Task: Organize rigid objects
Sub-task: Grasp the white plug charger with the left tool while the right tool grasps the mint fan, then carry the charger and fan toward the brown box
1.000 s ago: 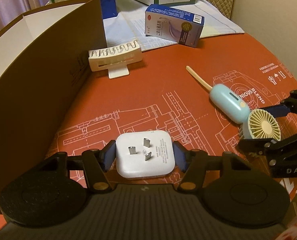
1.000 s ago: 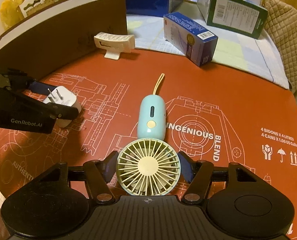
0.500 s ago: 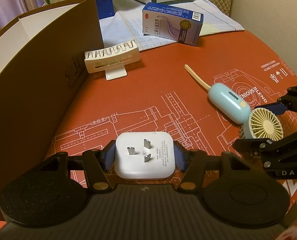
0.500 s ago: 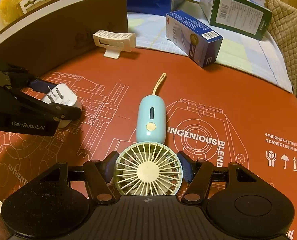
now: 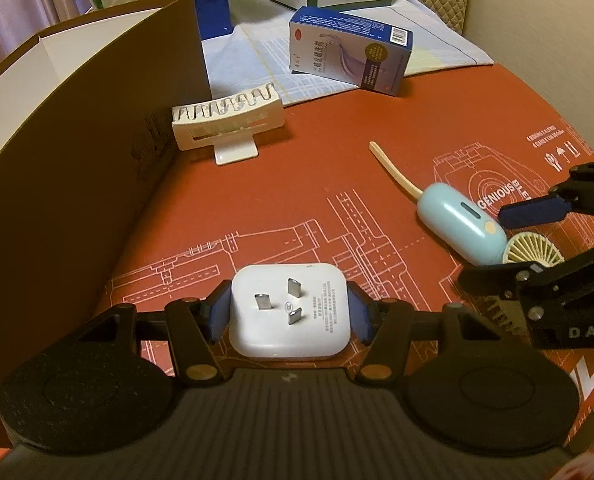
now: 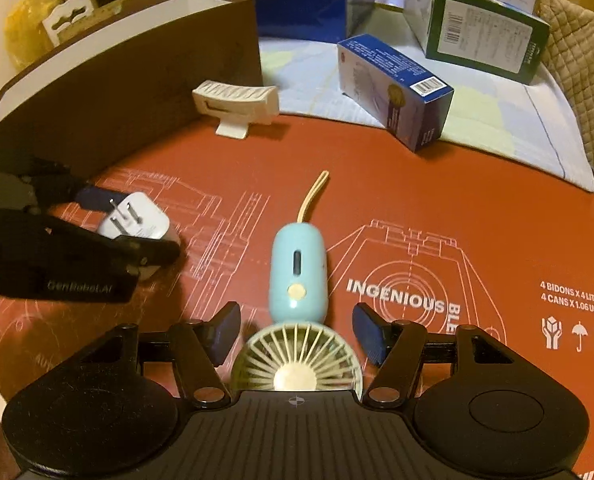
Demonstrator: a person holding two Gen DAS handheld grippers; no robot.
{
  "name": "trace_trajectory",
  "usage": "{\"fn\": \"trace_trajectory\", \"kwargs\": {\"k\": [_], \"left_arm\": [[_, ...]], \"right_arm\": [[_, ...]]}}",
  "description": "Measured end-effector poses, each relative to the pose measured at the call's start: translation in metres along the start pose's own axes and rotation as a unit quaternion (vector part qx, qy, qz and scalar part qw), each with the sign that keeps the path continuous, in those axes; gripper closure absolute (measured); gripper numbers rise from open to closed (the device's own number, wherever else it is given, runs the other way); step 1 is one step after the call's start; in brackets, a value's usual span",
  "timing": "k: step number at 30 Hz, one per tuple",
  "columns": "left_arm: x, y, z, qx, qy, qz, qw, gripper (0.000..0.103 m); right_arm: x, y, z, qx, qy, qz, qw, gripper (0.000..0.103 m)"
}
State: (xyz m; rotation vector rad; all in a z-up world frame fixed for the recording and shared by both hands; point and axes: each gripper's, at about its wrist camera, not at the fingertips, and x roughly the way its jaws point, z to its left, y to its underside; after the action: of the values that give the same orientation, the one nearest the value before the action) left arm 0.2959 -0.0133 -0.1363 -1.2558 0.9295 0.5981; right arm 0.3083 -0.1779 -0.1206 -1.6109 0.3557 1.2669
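fan [image 6: 297,368] | right view: blade face | left view: edge-on

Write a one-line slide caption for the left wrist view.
Left gripper clamps a white plug adapter, prongs up, on the red mat beside a brown box.

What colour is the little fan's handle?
Light blue; the fan's handle shows best in the right wrist view.

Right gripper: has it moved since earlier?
Yes: right gripper advanced along the unmoved handheld fan toward its handle. Jaws have just been closing, fan between them.
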Motion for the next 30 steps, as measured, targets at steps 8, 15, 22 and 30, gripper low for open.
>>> {"fn": "trace_trajectory", "kwargs": {"k": [8,15,22,30], "left_arm": [[0.004,-0.008,0.003,-0.006,-0.005,0.002,1.0000,0.048],[0.004,-0.009,0.002,-0.004,-0.007,0.005,1.0000,0.048],[0.002,-0.009,0.002,-0.002,-0.004,0.004,1.0000,0.048],[-0.016,-0.016,0.000,0.006,0.004,-0.021,0.9997,0.048]], "right_arm": [[0.015,-0.009,0.000,0.004,0.007,0.013,1.000,0.072],[0.015,-0.009,0.000,0.003,0.011,0.008,1.000,0.073],[0.007,-0.006,-0.004,0.019,0.005,-0.002,1.000,0.073],[-0.009,-0.003,-0.007,0.038,-0.003,-0.023,0.999,0.073]]}}
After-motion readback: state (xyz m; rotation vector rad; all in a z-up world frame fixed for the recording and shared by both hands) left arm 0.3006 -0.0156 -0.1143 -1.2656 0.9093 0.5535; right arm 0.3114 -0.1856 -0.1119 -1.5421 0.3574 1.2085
